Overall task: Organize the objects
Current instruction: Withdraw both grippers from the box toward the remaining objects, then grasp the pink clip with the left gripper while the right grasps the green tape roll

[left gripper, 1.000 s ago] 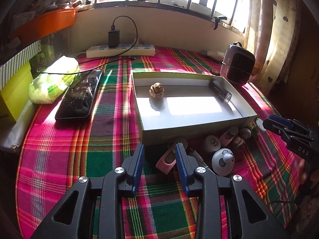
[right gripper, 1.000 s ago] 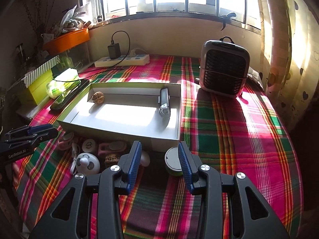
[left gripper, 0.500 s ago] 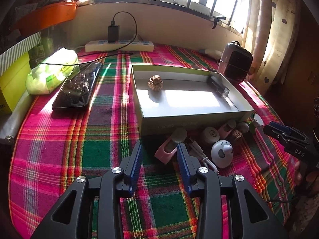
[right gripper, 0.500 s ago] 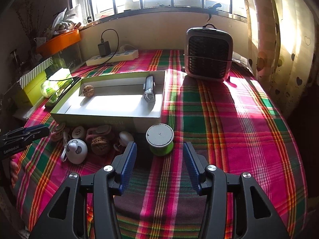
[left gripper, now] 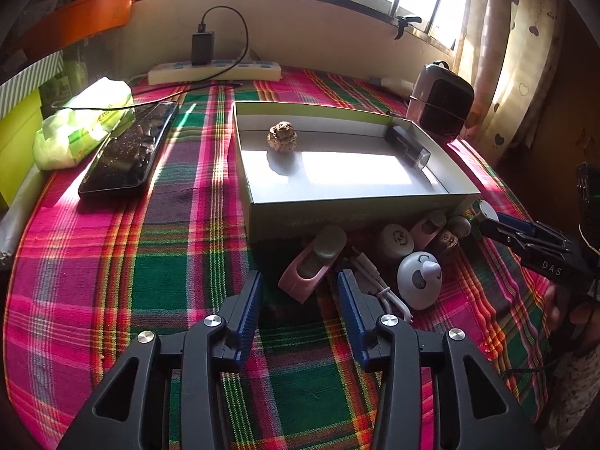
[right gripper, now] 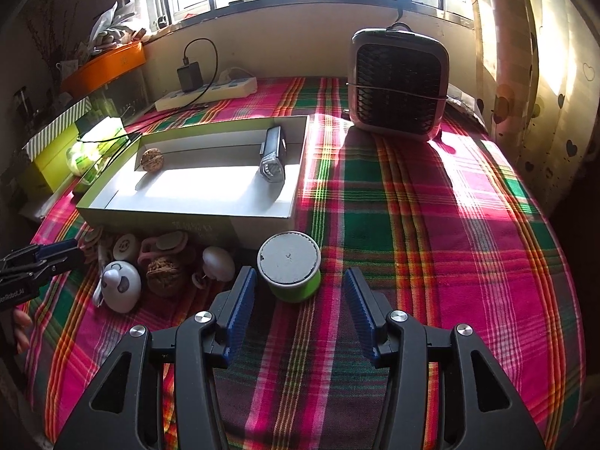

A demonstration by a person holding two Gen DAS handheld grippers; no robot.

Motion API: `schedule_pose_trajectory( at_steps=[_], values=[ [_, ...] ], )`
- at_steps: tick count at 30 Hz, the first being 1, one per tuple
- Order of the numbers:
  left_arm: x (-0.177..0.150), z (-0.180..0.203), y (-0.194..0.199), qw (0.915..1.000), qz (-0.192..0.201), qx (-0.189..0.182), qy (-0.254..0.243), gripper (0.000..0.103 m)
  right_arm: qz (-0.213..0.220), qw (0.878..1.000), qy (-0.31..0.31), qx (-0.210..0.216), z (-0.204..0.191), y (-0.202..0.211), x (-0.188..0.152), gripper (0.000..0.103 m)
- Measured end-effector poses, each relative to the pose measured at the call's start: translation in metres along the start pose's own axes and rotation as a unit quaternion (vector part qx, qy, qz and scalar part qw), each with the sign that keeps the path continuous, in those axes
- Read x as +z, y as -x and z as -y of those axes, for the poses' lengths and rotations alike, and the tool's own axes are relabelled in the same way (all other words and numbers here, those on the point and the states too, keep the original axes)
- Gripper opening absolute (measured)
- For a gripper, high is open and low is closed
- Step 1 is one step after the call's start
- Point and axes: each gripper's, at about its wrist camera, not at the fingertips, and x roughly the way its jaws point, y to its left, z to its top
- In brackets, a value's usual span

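Green tape roll (right gripper: 289, 266) upright on the plaid table (right gripper: 431, 232), just in front of the tray's (right gripper: 187, 221) near right corner. Right tool (right gripper: 298, 288) released, fingers spread on either side of the roll, not touching. Left tool (left gripper: 299, 290) also released, facing a pink clip (left gripper: 313, 262) among small items beside the tray. Inside the tray: walnut (left gripper: 282, 137), dark flashlight (right gripper: 273, 153).

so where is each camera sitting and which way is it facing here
Left wrist: rides the left gripper, facing the window over the pink holder and open box; its own open fingers show, the right gripper at the right edge.
Right wrist: rides the right gripper, facing the green tin and fan; its open fingers show, the left gripper at the left edge.
Shared: box, white round gadget.
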Motion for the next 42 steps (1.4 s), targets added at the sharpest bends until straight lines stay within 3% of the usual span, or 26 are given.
schedule_pose_trajectory(
  at_steps=[24,33,42],
  values=[
    [0.012,0.004,-0.014,0.9997,-0.003,0.016,-0.016,0.040,-0.002,1.000,0.011,0.010,-0.002,-0.011,0.011,0.050],
    [0.013,0.006,-0.016,0.9997,-0.002,0.019,-0.017,0.039,0.001,1.000,0.011,0.010,-0.002,-0.010,0.011,0.039],
    [0.013,0.007,-0.016,0.9995,-0.004,0.022,-0.020,0.021,0.001,1.000,0.014,0.010,-0.004,-0.009,0.010,0.036]
  ],
)
